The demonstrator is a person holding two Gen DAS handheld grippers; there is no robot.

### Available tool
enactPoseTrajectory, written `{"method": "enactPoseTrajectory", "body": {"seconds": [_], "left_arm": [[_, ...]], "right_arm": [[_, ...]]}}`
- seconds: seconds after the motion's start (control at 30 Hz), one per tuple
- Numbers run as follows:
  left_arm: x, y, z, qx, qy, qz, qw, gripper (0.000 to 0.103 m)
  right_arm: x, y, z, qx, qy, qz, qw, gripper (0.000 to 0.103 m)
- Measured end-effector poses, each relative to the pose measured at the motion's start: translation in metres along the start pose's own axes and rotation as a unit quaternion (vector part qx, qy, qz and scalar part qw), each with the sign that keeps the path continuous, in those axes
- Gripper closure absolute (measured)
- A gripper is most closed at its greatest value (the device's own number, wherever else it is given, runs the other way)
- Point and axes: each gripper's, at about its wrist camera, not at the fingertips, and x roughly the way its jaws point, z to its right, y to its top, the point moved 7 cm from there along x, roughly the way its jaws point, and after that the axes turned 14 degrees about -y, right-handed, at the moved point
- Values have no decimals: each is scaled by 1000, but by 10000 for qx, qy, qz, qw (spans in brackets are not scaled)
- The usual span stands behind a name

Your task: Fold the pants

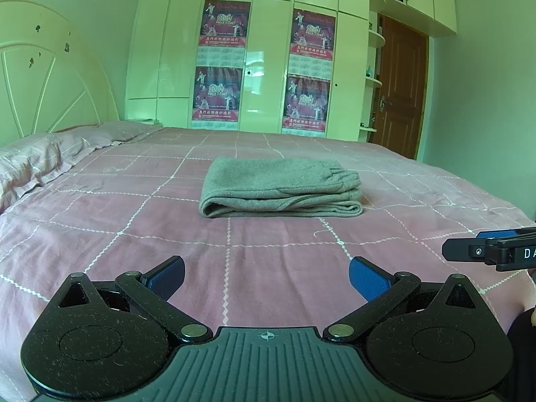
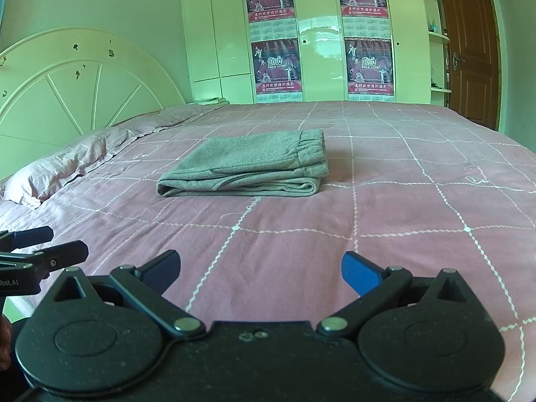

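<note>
pants (image 1: 281,187) folded on bed (image 1: 134,227), left tool (image 1: 266,276) and right tool (image 2: 261,273) wide, empty

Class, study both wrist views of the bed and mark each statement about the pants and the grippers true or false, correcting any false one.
1. The grey pants lie folded in a compact stack on the bed. True.
2. The left gripper is shut on the pants. False: it is open, apart from them, holding nothing.
3. The elastic waistband sits on top of the stack. True.
4. The right gripper is shut. False: it is open.
5. The pants lie on the pillow. False: they lie on the checked sheet, apart from it.
</note>
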Motion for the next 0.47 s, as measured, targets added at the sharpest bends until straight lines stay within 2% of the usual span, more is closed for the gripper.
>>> {"method": "enactPoseTrajectory", "body": {"seconds": [0.47], "left_arm": [[-7, 6, -1, -30, -108, 320, 9994, 0]], "right_arm": [[0, 0, 0, -29, 26, 4, 10000, 6]]}}
